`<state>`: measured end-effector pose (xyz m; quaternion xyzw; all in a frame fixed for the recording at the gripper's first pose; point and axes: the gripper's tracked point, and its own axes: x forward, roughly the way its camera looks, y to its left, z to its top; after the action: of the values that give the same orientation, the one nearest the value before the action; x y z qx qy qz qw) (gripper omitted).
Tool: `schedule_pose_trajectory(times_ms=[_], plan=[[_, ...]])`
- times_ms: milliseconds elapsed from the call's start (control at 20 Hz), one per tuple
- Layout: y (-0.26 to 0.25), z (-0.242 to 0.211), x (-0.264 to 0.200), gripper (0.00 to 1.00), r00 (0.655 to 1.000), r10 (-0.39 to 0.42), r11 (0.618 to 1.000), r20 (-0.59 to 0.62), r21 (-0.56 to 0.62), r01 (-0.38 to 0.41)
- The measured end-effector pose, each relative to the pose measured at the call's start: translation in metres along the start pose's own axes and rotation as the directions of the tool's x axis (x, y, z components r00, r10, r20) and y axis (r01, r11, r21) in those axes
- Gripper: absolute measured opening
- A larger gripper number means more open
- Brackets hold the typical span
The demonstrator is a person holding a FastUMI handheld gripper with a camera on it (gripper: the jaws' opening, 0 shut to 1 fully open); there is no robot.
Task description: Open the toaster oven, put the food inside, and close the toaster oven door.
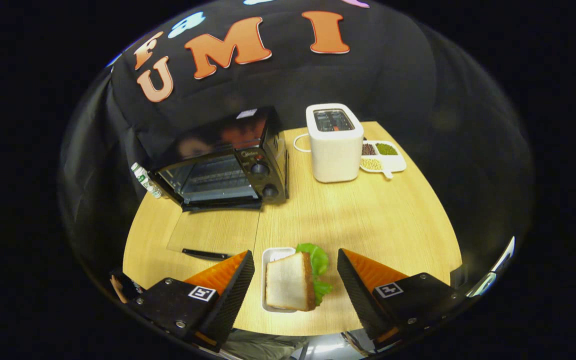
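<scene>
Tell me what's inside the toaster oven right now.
With the door down, the toaster oven shows a bare wire rack. The sandwich sits between the open gripper fingers. Back corners are dark.

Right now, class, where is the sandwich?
In the gripper view, the sandwich sits on a small white tray at the table's near edge, between the open hand-held gripper's fingers; the toaster oven lies beyond, door open.
</scene>
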<state>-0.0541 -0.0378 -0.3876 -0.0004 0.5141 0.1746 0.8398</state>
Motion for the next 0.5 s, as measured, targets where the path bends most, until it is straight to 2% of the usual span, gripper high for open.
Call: schedule_pose_trajectory(times_ms=[250,500], plan=[[-0.012,-0.032,0.012,0.99,0.980,0.085,0.996,-0.181,-0.005,-0.087],[-0.010,-0.046,0.043,0.99,0.959,0.132,0.988,-0.251,0.112,-0.107]])
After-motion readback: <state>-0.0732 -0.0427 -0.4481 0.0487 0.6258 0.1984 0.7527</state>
